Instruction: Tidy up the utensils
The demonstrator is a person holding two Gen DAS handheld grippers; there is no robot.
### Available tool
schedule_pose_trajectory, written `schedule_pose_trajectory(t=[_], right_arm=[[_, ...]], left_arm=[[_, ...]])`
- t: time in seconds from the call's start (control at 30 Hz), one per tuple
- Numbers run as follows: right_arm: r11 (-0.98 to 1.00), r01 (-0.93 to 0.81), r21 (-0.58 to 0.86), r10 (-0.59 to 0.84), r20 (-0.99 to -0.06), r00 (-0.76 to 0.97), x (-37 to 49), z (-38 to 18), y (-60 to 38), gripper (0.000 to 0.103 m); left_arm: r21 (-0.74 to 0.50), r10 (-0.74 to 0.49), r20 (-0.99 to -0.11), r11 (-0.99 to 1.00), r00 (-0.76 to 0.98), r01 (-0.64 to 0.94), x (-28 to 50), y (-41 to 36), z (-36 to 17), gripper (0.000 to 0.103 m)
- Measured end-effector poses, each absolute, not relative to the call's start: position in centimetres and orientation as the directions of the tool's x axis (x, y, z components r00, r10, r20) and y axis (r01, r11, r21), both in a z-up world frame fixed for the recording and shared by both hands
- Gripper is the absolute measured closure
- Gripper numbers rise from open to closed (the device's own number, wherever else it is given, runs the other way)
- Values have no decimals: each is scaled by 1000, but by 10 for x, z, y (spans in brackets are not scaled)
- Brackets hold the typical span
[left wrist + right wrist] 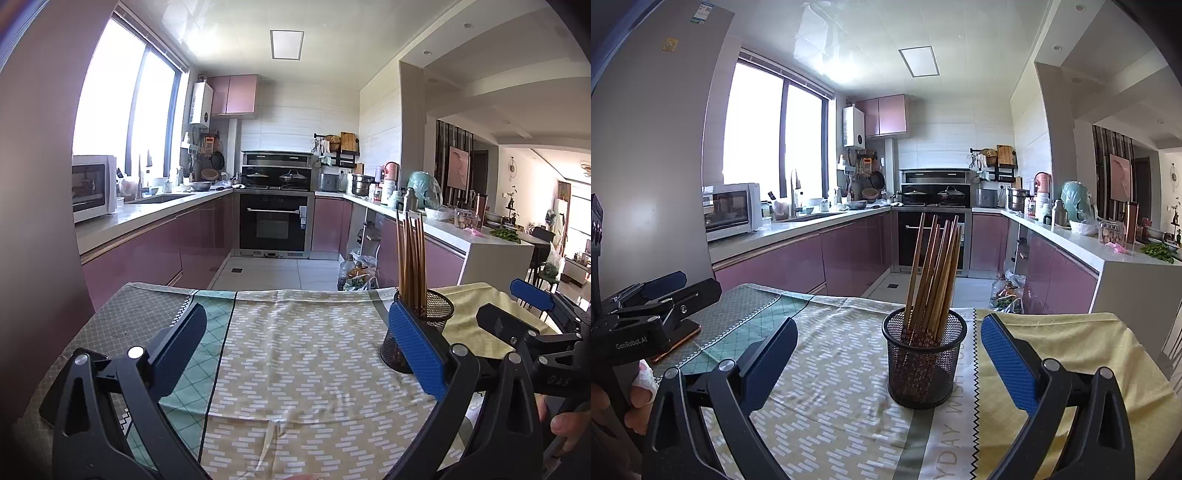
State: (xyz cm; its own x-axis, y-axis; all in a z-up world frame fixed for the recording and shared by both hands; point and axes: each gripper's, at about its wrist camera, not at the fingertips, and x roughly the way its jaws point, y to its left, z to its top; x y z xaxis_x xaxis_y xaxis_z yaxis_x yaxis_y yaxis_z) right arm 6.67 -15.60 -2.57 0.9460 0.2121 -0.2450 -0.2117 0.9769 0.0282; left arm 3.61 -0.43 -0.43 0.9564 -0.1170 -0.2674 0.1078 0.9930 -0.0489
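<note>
Wooden chopsticks [932,273], black wire-mesh holder [923,365]

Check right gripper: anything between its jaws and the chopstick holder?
Nothing visible. The right gripper is open and the mesh holder with the chopsticks stands on the tablecloth straight ahead of it. The left gripper sits off to the left.
</note>
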Motion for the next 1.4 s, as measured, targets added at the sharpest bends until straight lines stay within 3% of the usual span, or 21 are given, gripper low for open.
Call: schedule_pose_trajectory(t=[1.4], right_arm=[[982, -186, 9, 183, -232, 955, 64, -27, -154, 7]], left_arm=[[-50, -105, -279, 994, 955, 95, 39, -4, -5, 6]])
